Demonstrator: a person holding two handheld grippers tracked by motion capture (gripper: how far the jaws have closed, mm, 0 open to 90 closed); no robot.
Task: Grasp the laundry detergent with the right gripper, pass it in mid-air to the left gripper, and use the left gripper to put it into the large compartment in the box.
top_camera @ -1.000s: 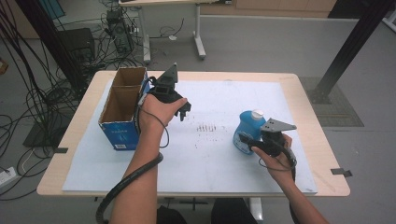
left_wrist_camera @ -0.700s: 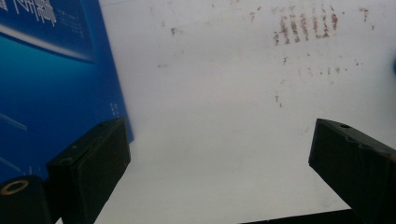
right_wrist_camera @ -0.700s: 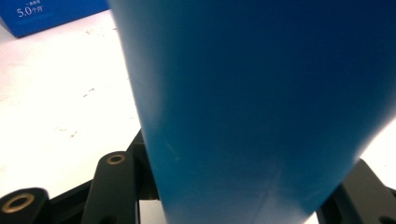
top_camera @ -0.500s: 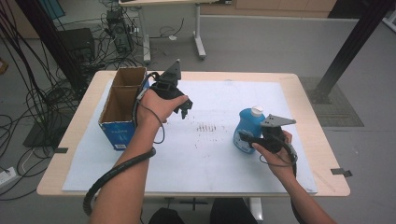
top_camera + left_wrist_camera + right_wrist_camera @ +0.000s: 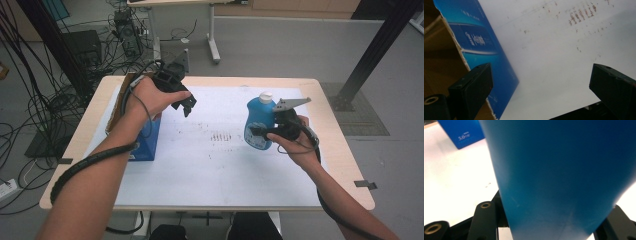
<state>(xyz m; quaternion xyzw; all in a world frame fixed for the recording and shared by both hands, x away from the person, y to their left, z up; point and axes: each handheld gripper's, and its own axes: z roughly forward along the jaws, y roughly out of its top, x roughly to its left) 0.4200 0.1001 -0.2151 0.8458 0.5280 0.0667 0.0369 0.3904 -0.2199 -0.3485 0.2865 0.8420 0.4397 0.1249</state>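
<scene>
Clamping blue bottle [image 5: 259, 125], white cap on, in right gripper [image 5: 261, 132], lifted above table's [image 5: 330, 150] right half. Hovering left gripper [image 5: 186, 106], jaws wide, holding nothing, beside open blue box [image 5: 147, 142]; contents hidden.

A blue bottle [image 5: 259, 127] with a white cap. A blue cardboard box [image 5: 145, 137], brown inside, white lettering. White sheet [image 5: 220, 170] with reddish-brown speckles on a pale wood surface [image 5: 345, 165]. Black grippers.
</scene>
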